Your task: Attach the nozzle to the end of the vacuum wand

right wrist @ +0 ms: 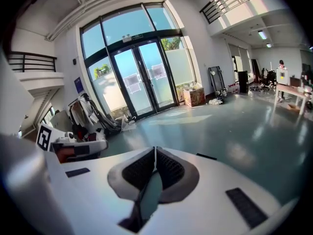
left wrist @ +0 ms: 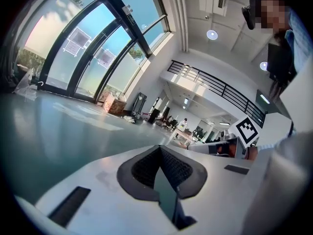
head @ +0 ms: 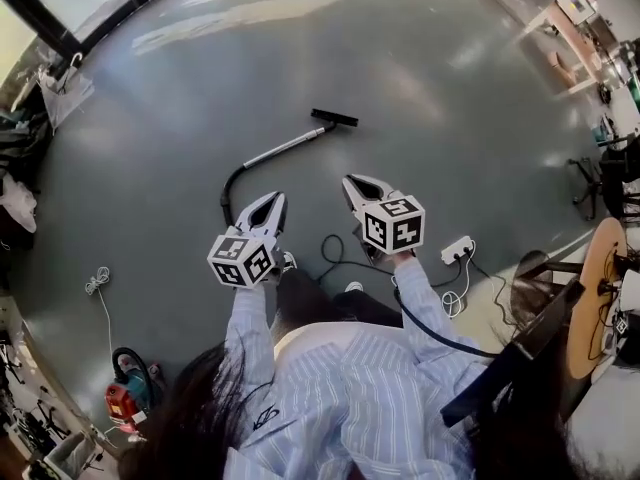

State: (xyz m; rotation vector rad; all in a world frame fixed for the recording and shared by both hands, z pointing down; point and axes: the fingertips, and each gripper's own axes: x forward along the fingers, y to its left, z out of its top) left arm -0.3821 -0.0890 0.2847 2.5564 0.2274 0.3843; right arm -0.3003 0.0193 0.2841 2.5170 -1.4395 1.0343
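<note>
In the head view a vacuum wand [head: 285, 148] lies on the grey floor, with a black floor nozzle [head: 334, 118] at its far end and a black hose [head: 229, 190] curving off its near end. My left gripper [head: 277, 200] and right gripper [head: 350, 181] are both raised in front of me, short of the wand, shut and empty. In the left gripper view the shut tips [left wrist: 159, 148] point across the hall. The right gripper's shut tips [right wrist: 155, 149] point toward the glass doors. Neither gripper view shows the wand.
A red vacuum body [head: 126, 396] stands at the lower left on the floor. A white power strip [head: 456, 249] with cables lies to the right, near a round wooden table [head: 592, 298]. Glass doors [right wrist: 142, 80] and desks line the hall's edges.
</note>
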